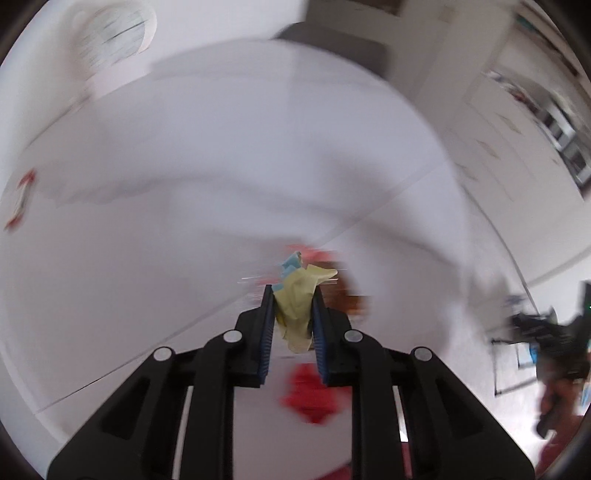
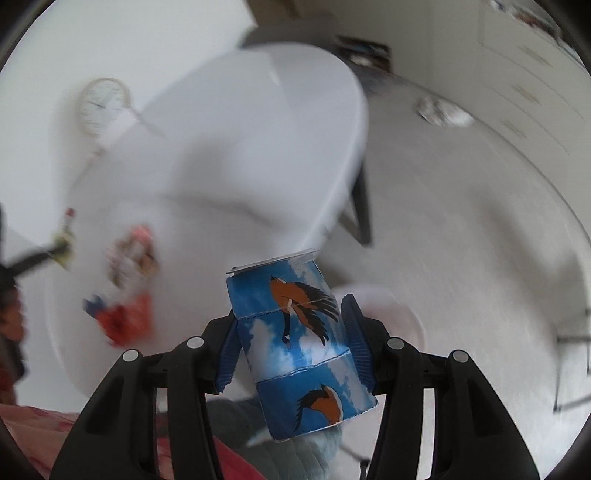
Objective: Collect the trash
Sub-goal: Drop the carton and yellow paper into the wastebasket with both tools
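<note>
Starting at the left, a crumpled yellow paper [image 1: 297,306] with a scrap of blue at its top is pinched between the two blue pads [image 1: 266,328] of the left gripper [image 1: 293,295]. The paper is squeezed narrow between the pads and pokes out beyond their tips, while its lower end hangs down in the gap between the jaws. Below and behind it, a blurred red wrapper [image 1: 312,395] is seen on the white table [image 1: 184,184], partly hidden by the gripper; whether it is touched cannot be told. More blurred red and brown litter [image 1: 343,280] is seen just past the fingertips. At the far left edge of the table a small red-and-white item [image 1: 20,199] is smeared by motion and cannot be identified. A round clock [image 1: 114,31] is seen at the upper left.

Further right, in the right wrist view, a blue carton [image 2: 295,339] printed with clouds and flying geese is held by the right gripper [image 2: 290,306], its blue pads [image 2: 356,332] pressed against the carton's two sides. The carton is tilted, its folded top leaning away and to the left, its base nearest the camera. To the left of it, on the table, a pile of blurred wrappers [image 2: 125,291] is seen, well apart from the carton. The left gripper is glimpsed at the left edge. A white plate [image 2: 399,314] is seen behind the right finger.
</note>
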`<state>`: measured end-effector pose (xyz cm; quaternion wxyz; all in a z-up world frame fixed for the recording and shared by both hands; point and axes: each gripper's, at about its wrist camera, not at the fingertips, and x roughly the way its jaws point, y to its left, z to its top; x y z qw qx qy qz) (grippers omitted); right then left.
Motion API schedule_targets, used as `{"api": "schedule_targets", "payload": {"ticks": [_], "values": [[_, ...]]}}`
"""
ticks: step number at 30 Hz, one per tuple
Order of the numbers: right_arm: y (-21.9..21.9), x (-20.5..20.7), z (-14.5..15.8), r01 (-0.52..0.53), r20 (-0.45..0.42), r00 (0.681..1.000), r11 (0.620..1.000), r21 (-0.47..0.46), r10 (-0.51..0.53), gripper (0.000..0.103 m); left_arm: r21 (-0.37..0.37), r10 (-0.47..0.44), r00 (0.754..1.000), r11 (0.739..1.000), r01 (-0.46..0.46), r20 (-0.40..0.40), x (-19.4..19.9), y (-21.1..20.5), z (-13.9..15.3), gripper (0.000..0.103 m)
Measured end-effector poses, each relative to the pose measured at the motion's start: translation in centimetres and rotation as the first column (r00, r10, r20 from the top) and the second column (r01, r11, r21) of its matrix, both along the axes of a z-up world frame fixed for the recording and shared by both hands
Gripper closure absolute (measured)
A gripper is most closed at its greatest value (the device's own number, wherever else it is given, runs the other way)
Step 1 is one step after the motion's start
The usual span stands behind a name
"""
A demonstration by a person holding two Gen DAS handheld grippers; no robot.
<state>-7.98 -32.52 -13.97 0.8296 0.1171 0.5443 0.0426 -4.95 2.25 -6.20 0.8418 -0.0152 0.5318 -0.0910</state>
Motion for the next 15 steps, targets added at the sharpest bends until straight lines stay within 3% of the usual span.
{"api": "schedule_targets", "payload": {"ticks": [5, 9, 11, 15], "values": [[-2.3, -2.4, -9.1, 0.038, -0.151, 0.988, 0.999, -0.013, -0.04, 0.051, -0.076, -0.191, 0.982, 0.979, 0.189, -0.013, -1.1, -8.3, 0.6, 0.084], [-2.0, -1.7, -14.9, 0.025, -0.237, 0.971, 0.999, -0.034, -0.032, 0.048, -0.06, -0.319, 0.947, 0.946, 0.317, -0.024, -2.5, -14.2, -0.2, 0.084], [-2.3, -1.5, -17.3, 0.028, -0.274, 0.961, 0.999, -0.043, -0.039, 0.028, -0.051, -0.363, 0.931, 0.931, 0.36, -0.048, -3.2, -16.5, -1.2, 0.084], [-4.0, -2.7, -18.0, 0.068, -0.287, 0.955, 0.997, -0.032, -0.074, 0.015, -0.042, -0.422, 0.901, 0.907, 0.42, -0.098, -4.3, -20.0, -2.7, 0.084]]}}
